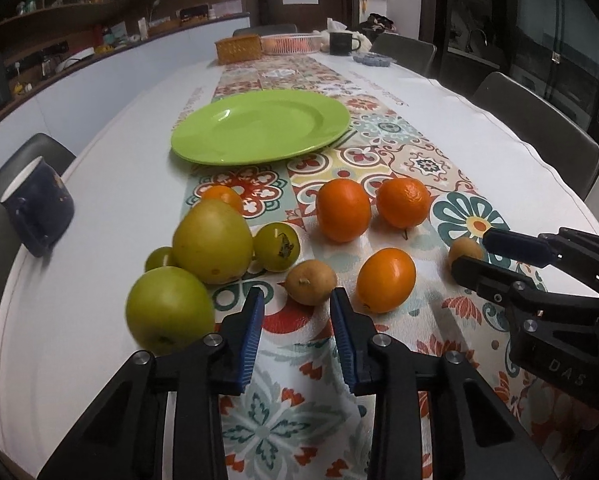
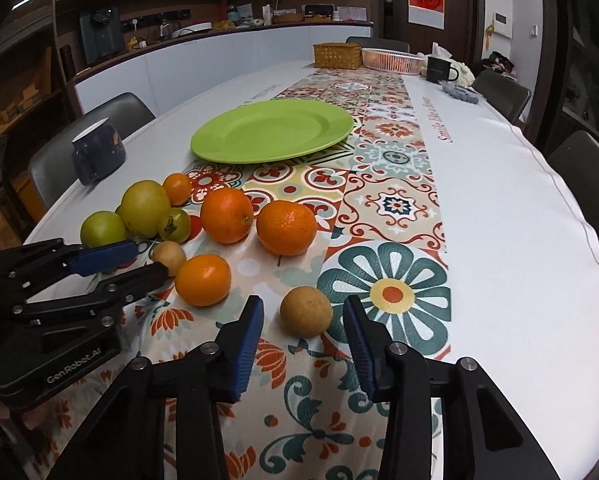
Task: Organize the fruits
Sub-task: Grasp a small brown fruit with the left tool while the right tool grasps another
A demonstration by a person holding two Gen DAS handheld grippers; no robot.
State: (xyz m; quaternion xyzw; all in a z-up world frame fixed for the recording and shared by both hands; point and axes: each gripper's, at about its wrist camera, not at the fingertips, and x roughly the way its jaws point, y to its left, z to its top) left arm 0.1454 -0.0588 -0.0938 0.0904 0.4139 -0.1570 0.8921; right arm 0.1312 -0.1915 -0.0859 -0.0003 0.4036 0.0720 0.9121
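Observation:
A lime-green plate lies mid-table on the patterned runner. In front of it lie several oranges and green fruits, plus two small brown fruits. My left gripper is open. One brown fruit sits just at its fingertips, and the blue pads are not pressing on it. My right gripper is open too. The other brown fruit rests on the cloth between its tips, with a gap on each side. Each gripper also shows in the other's view, low over the cloth.
A dark blue mug stands near the table's left edge. At the far end are a wicker box, a pink basket and a dark mug. Grey chairs line both long sides of the table.

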